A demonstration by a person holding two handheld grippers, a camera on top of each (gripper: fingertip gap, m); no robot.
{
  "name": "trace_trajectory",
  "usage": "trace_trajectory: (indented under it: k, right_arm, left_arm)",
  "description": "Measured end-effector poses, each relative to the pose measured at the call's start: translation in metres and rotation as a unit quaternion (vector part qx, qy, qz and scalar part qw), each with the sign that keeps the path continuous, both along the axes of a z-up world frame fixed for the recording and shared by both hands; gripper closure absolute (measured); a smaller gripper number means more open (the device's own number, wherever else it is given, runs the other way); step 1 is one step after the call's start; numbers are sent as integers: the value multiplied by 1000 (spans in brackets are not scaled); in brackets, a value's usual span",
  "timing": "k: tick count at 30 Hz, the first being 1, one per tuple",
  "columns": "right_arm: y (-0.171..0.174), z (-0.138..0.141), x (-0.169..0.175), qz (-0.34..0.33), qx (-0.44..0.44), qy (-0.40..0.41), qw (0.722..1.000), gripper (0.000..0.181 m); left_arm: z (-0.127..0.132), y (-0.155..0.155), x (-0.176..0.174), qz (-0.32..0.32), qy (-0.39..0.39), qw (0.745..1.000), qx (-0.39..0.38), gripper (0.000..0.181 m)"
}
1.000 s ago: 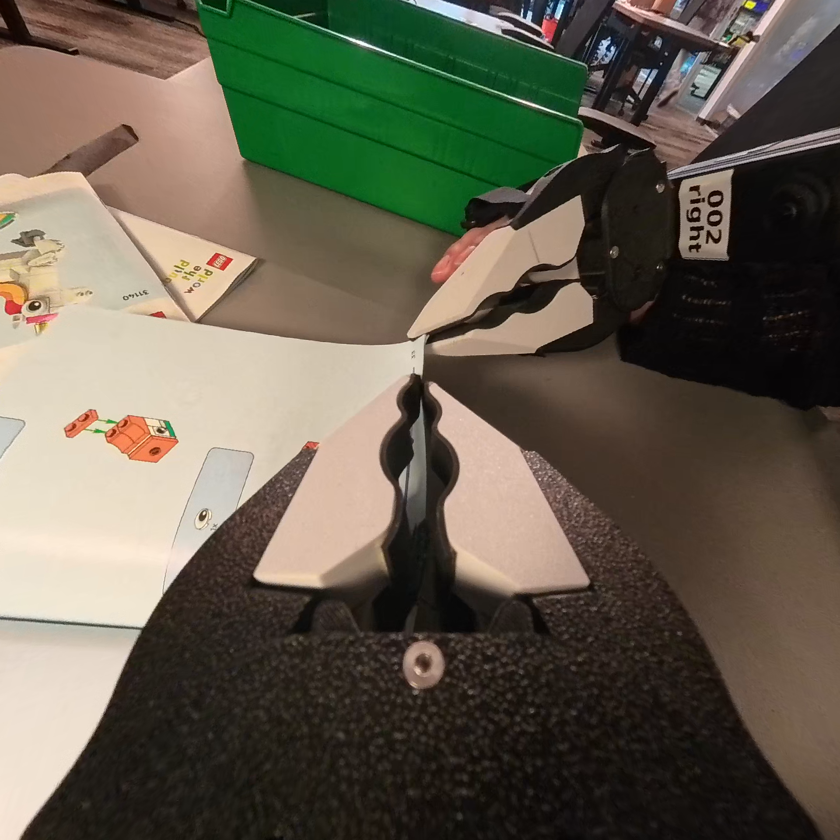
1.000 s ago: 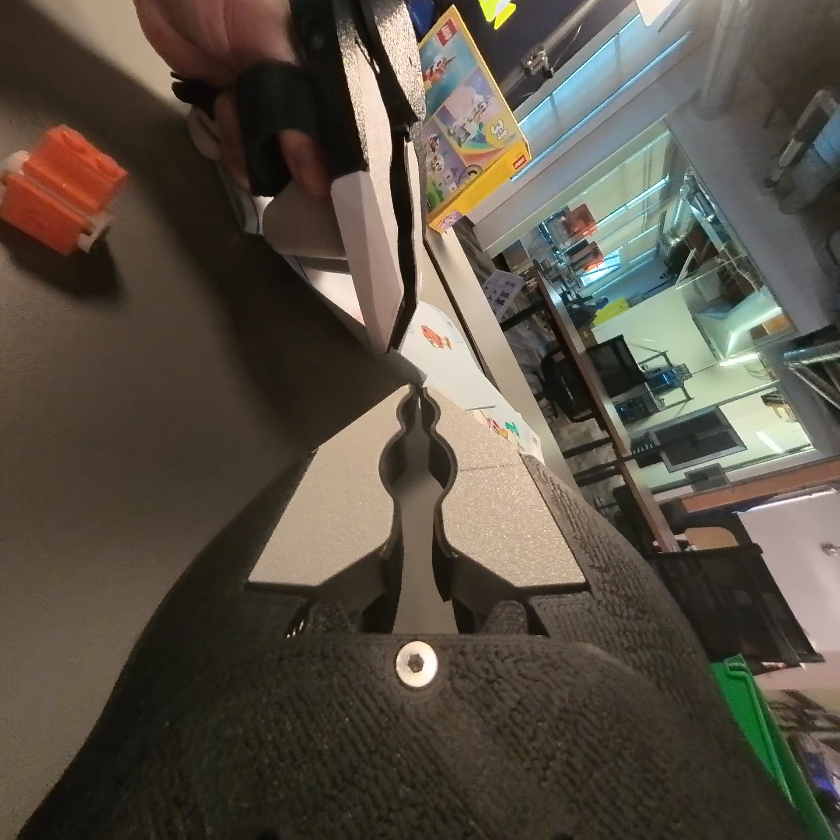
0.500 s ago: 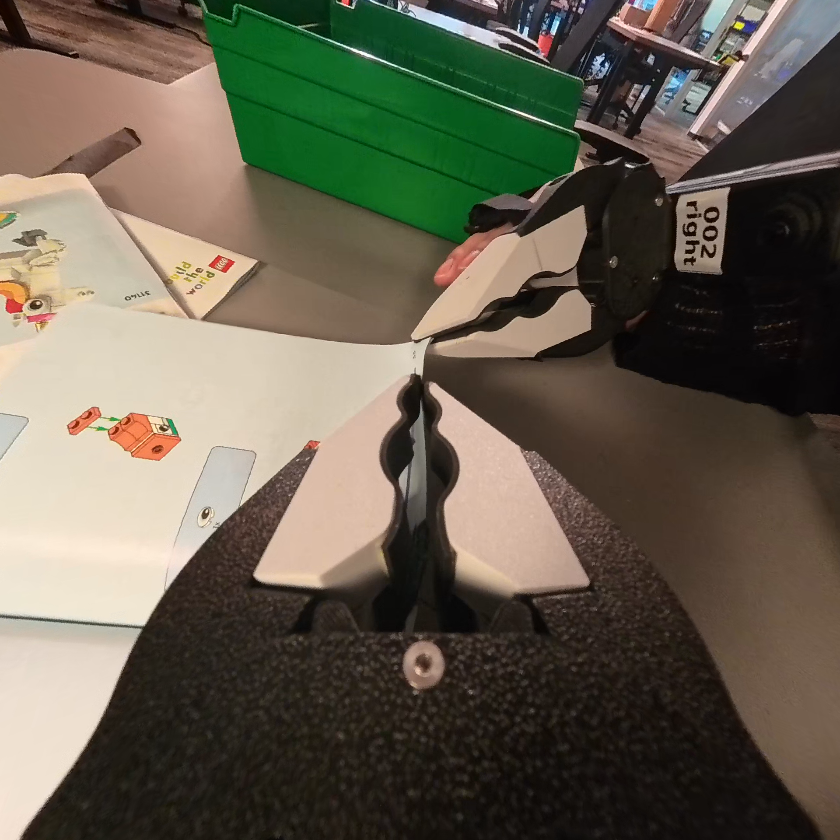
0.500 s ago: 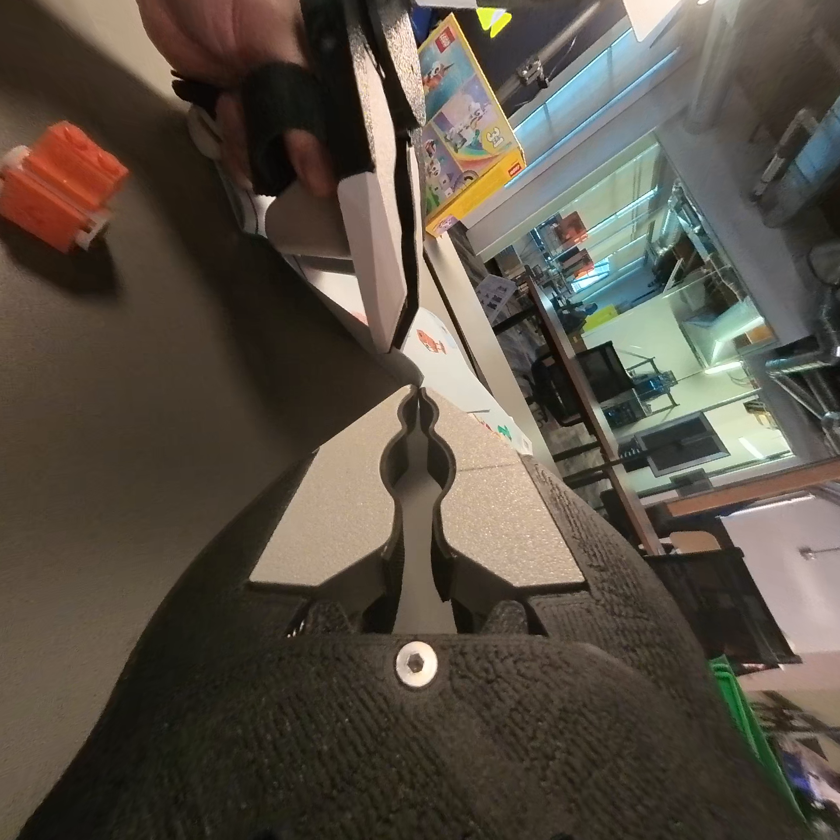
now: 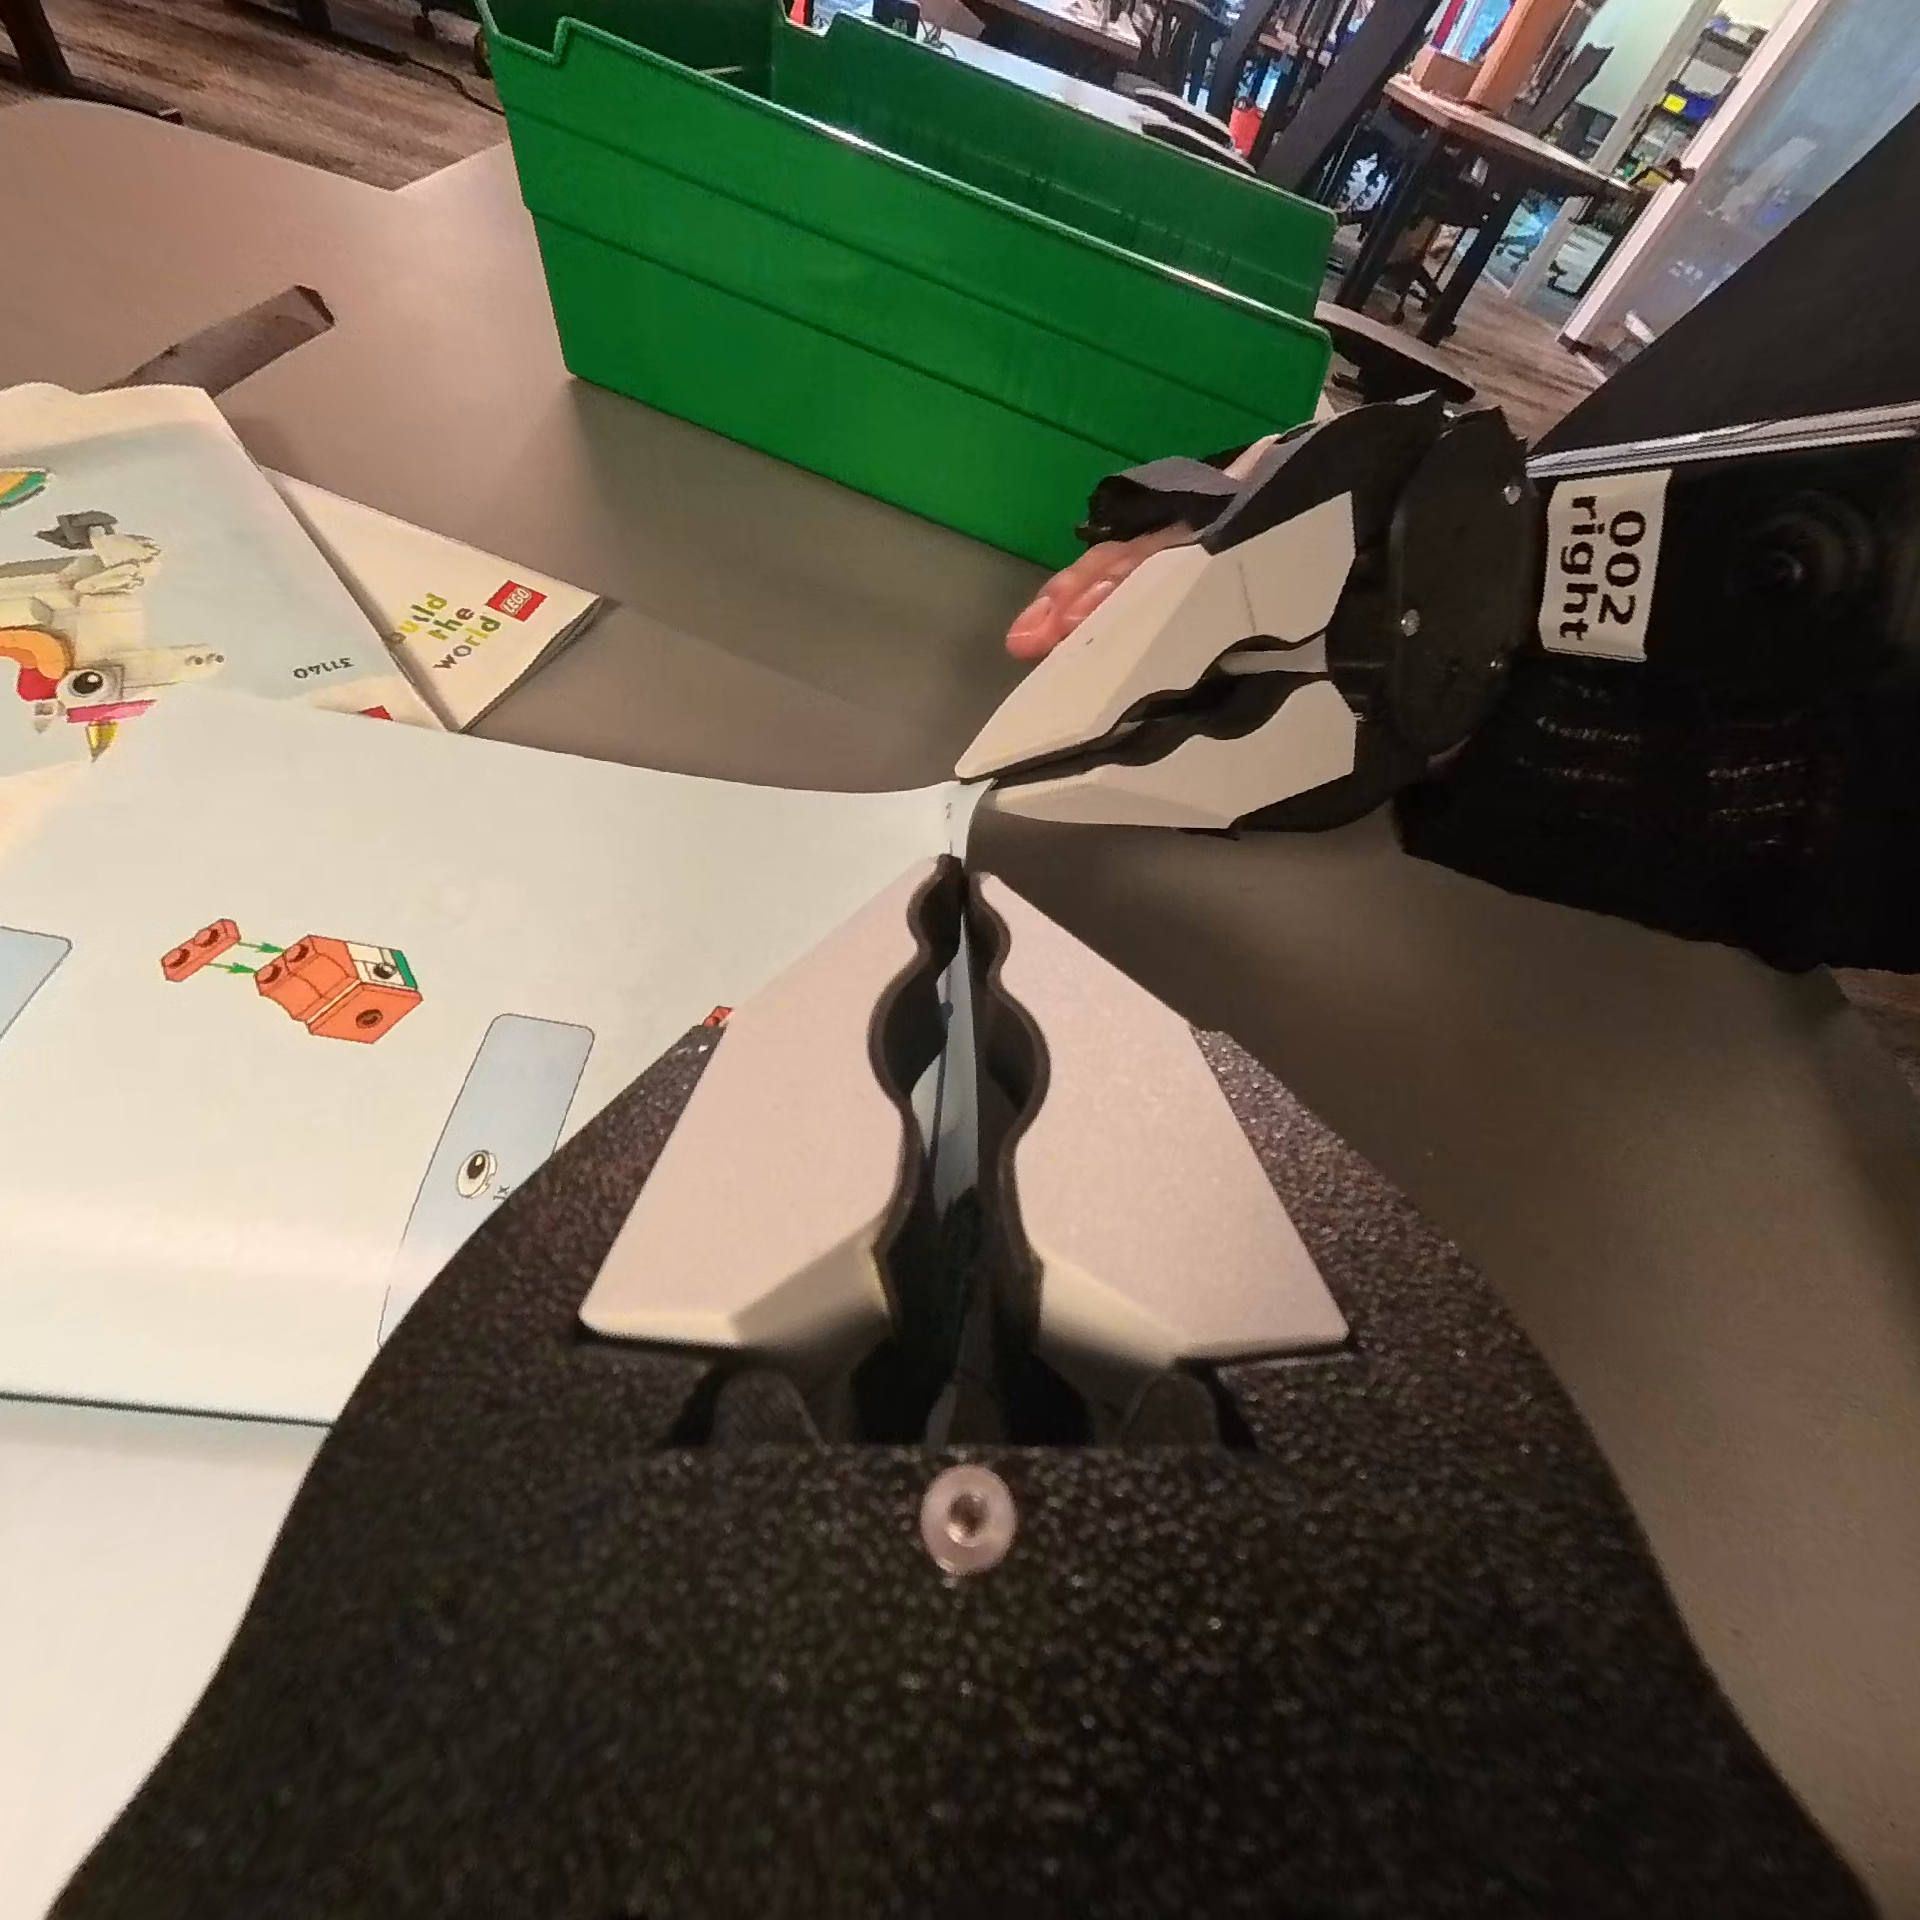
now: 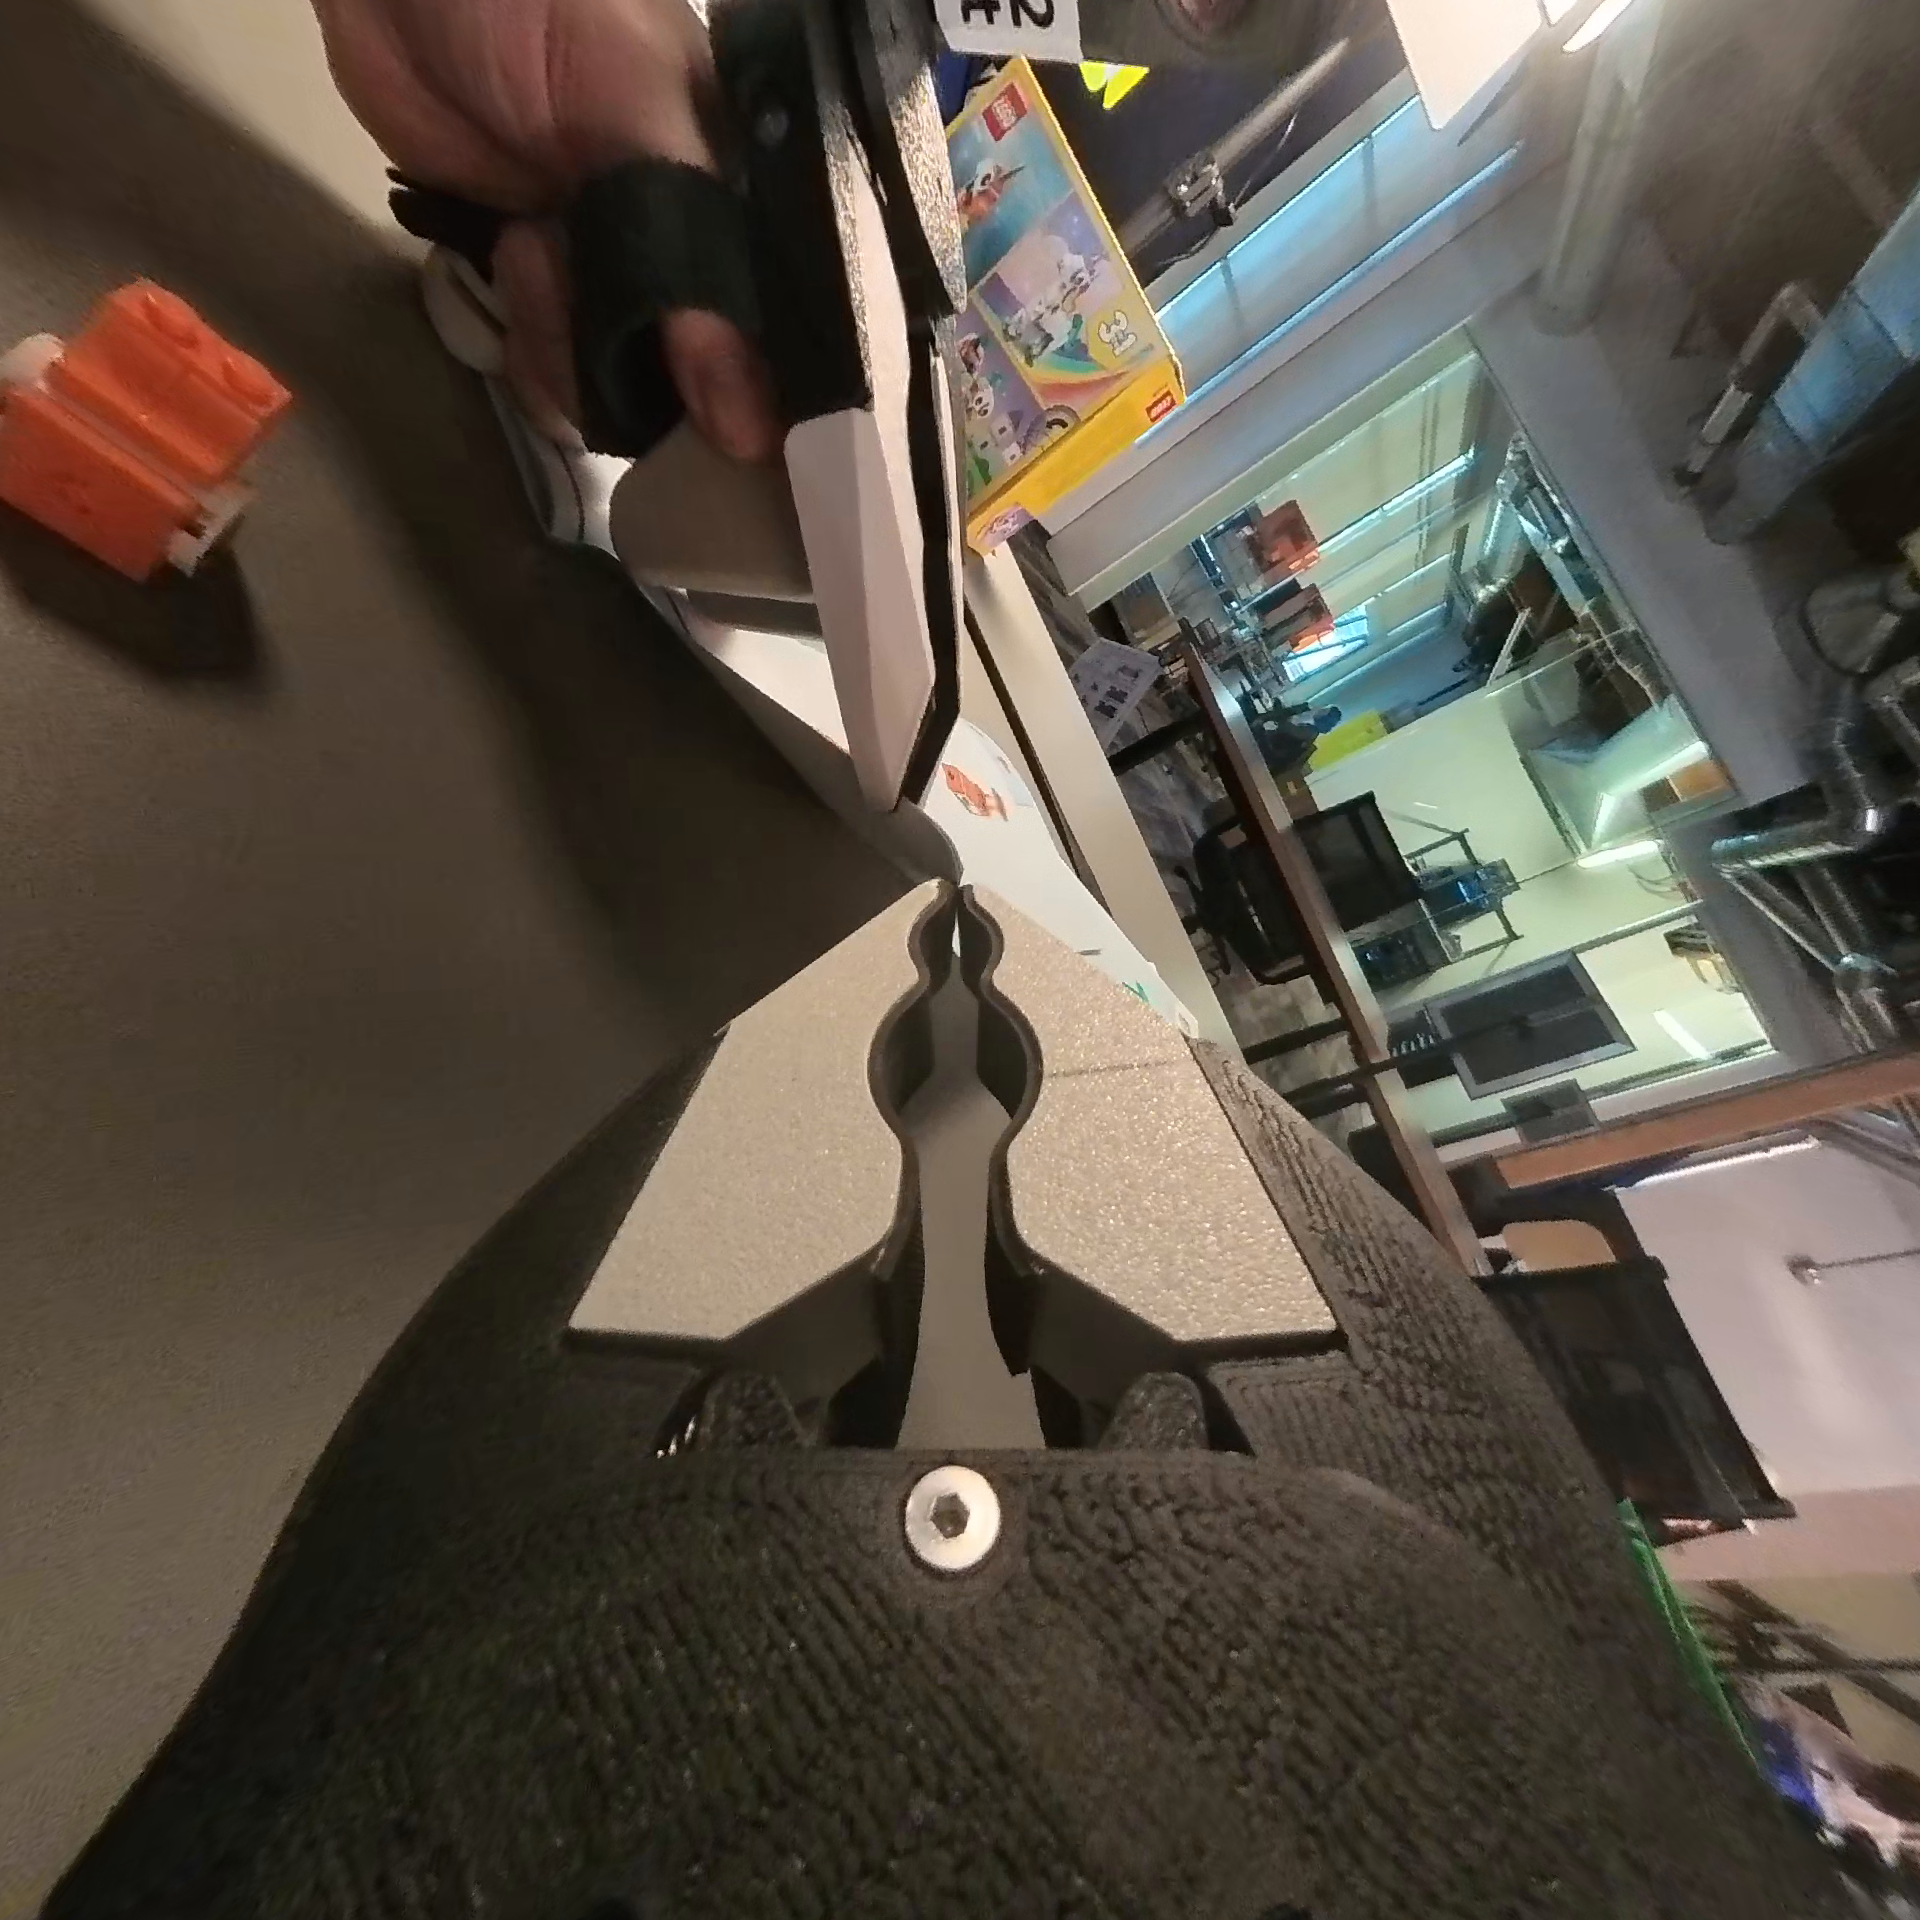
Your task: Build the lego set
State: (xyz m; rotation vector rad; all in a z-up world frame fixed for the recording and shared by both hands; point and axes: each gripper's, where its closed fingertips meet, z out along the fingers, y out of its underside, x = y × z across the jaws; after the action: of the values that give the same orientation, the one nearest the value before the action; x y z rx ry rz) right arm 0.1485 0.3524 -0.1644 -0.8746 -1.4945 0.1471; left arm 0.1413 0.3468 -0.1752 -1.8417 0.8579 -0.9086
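**Two claws pinched one instruction page**

The left wrist view showed the left claw (image 5: pixel 961 883) closed on the edge of a pale blue instruction page (image 5: pixel 436 997), the sheet running up between its grey fingers (image 5: pixel 790 1143). The right claw (image 5: pixel 982 781) came in from the right and was closed on the same page's upper corner, just beyond the left claw's tips. Only this view showed the page's printed building steps, two more booklets (image 5: pixel 208 582) lying to the left on the grey table (image 5: pixel 1455 1195), and a green bin (image 5: pixel 883 312) standing behind them.

The right wrist view, tilted steeply, showed what the other could not: a small orange lego assembly (image 6: pixel 125 457) resting on the table (image 6: pixel 364 935), well apart from both claws, and a yellow set box (image 6: pixel 1049 312) farther back. Here the right claw (image 6: pixel 956 896) had its tips together with a thin sheet between them, and the left claw (image 6: pixel 894 748) hung above, held by a hand (image 6: pixel 520 114).

The page was mostly hidden behind the left claw in this view. The bin's contents could not be seen, and the orange assembly was blurred.
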Motion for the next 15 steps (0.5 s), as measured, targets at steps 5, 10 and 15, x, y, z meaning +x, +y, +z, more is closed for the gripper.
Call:
trace_trajectory:
  k: [5, 10, 15]
  right_arm:
    - [0, 1, 0, 0, 4, 1, 1000, 181]
    - [0, 1, 0, 0, 5, 1, 1000, 181]
    - [0, 1, 0, 0, 6, 2, 1000, 181]
  left_arm:
    - [0, 1, 0, 1, 0, 1000, -1, 181]
    - [0, 1, 0, 1, -2, 1000, -3, 181]
    - [0, 1, 0, 2, -2, 1000, -3, 181]
